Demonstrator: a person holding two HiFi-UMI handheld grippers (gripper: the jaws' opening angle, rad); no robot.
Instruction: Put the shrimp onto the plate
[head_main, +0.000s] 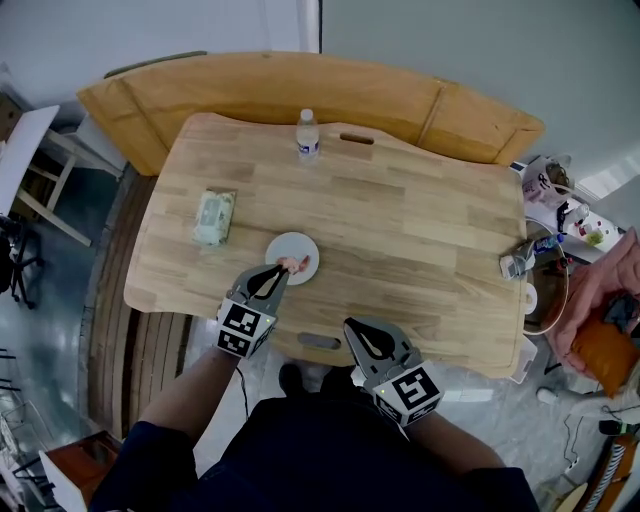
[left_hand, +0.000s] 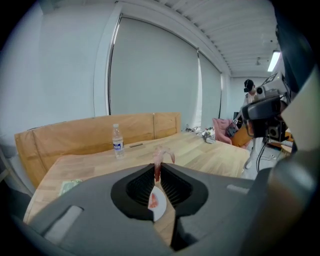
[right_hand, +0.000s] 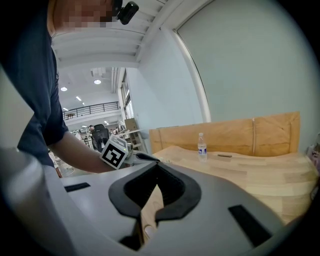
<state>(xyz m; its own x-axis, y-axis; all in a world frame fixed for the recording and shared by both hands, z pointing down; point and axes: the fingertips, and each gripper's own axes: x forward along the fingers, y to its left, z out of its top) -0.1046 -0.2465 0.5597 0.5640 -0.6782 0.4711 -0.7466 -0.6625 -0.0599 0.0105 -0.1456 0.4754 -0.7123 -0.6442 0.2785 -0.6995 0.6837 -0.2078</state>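
Setting: open lab or workshop hall, not a home. Light wooden desk (head_main: 400, 230) with a cable slot (head_main: 356, 139) stands on a glossy floor (head_main: 60, 330); wooden boards (head_main: 250, 85) lean along its far side. Loose cables (head_main: 585, 425) lie right. Far left: ceiling lights (right_hand: 97, 81), balcony railing (right_hand: 95, 107), office chair (right_hand: 101, 133).

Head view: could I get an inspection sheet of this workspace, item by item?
Surface: light wooden table.
Job's things: shrimp held over the white plate, not yet set down.
Clutter: water bottle; packet of wipes.
Grippers: left gripper shut on the shrimp; right gripper shut, empty, at the table's near edge.
Cables: loose cables on the floor, right.
Surroundings: wooden bench behind the table.
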